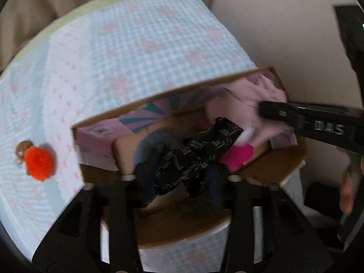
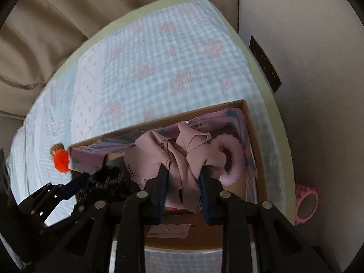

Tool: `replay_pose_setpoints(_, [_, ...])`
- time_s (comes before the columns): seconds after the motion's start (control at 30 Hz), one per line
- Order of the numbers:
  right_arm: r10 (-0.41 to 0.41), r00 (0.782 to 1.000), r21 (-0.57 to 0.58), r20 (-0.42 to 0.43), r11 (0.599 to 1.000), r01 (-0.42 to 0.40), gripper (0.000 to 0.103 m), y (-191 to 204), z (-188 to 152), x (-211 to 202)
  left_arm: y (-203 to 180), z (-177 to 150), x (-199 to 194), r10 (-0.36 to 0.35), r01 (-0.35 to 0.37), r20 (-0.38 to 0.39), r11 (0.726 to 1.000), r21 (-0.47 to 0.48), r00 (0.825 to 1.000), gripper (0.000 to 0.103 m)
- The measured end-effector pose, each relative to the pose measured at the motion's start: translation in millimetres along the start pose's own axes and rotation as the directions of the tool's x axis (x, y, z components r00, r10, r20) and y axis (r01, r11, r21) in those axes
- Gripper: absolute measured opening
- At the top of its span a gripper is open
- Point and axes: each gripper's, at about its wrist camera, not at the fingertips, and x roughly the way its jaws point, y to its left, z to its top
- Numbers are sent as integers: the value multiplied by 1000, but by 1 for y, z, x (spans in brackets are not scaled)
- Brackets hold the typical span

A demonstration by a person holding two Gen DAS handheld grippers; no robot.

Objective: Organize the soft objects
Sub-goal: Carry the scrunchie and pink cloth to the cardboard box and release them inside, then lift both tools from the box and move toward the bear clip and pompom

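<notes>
A cardboard box (image 1: 159, 95) (image 2: 252, 122) stands on the checked bedspread. My left gripper (image 1: 179, 170) is shut on a black patterned cloth (image 1: 200, 145) and holds it over the box's near edge; it also shows in the right wrist view (image 2: 107, 179). My right gripper (image 2: 184, 177) is shut on a dusty-pink garment (image 2: 159, 157) above the box; in the left wrist view the garment (image 1: 245, 95) hangs from the right gripper (image 1: 264, 111). A pink fluffy ring (image 2: 234, 157) and a bright pink item (image 1: 238, 157) lie in the box.
An orange pompom toy (image 1: 37, 161) (image 2: 60, 160) lies on the bedspread (image 1: 136, 45) left of the box. A pink foam roller (image 2: 306, 202) lies on the floor at the right. A beige curtain and wall stand behind the bed.
</notes>
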Motion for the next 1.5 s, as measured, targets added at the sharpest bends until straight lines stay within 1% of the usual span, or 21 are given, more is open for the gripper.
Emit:
replay_pose_setpoints(0.03, [-17, 1000, -18, -10, 1000, 17, 54, 3, 1, 4, -2, -1, 0, 45, -45, -7, 999, 23, 999, 99])
replay_pose_setpoints(0.07, [-20, 1000, -27, -14, 999, 20, 67, 4, 1, 6, -4, -3, -2, 78, -78, 7, 996, 43, 997, 102])
replay_pose_setpoints(0.1, [-9, 1000, -36, -9, 999, 9, 95, 5, 0, 6, -4, -5, -5, 86, -88, 22, 995, 52, 996, 103])
replay_pose_setpoints(0.13, [1, 1000, -33, -3, 999, -1, 103, 5, 0, 6, -3, -8, -7, 87, -88, 22, 994, 64, 996, 103])
replay_pose_setpoints(0.23, [26, 1000, -6, 6, 1000, -26, 103, 2, -2, 4, 1, -14, -7, 98, -98, -7, 993, 62, 995, 103])
replay_pose_setpoints(0.33, [60, 998, -2, -3, 998, -60, 103, 4, -5, 2, 6, -17, -12, 88, -87, -9, 995, 47, 996, 103])
replay_pose_setpoints(0.4, [69, 998, -15, 13, 998, -68, 103, 8, -8, -4, 7, -18, -17, 90, -90, -1, 995, 47, 996, 103])
replay_pose_setpoints(0.63, [61, 996, -40, 62, 997, -59, 103, 20, -15, -30, 9, -24, -50, 77, -79, 57, 996, 29, 995, 103])
replay_pose_setpoints(0.8, [41, 993, -60, 113, 998, -35, 103, 30, -26, -60, 10, -31, -90, 75, -79, 126, 997, 26, 989, 103])
replay_pose_setpoints(0.93, [14, 986, -91, 166, 996, 1, 103, 44, -40, -96, 17, -40, -130, 73, -76, 193, 997, 7, 978, 103])
replay_pose_setpoints(1.1, [-4, 968, -107, 249, 994, 32, 103, 66, -63, -146, 31, -57, -183, 61, -58, 266, 998, -18, 962, 103])
replay_pose_setpoints(1.23, [-30, 951, -117, 306, 991, 69, 103, 91, -89, -181, 47, -81, -228, 90, -78, 319, 996, -49, 944, 103])
replay_pose_setpoints(1.3, [-26, 942, -125, 333, 990, 72, 103, 107, -103, -197, 57, -95, -248, 107, -90, 342, 994, -65, 934, 103])
replay_pose_setpoints(1.43, [-18, 927, -135, 374, 988, 73, 103, 138, -127, -216, 82, -127, -285, 142, -114, 395, 989, -92, 908, 103])
replay_pose_setpoints(1.5, [-19, 914, -157, 406, 983, 90, 103, 159, -141, -223, 94, -141, -298, 159, -126, 409, 986, -108, 898, 103])
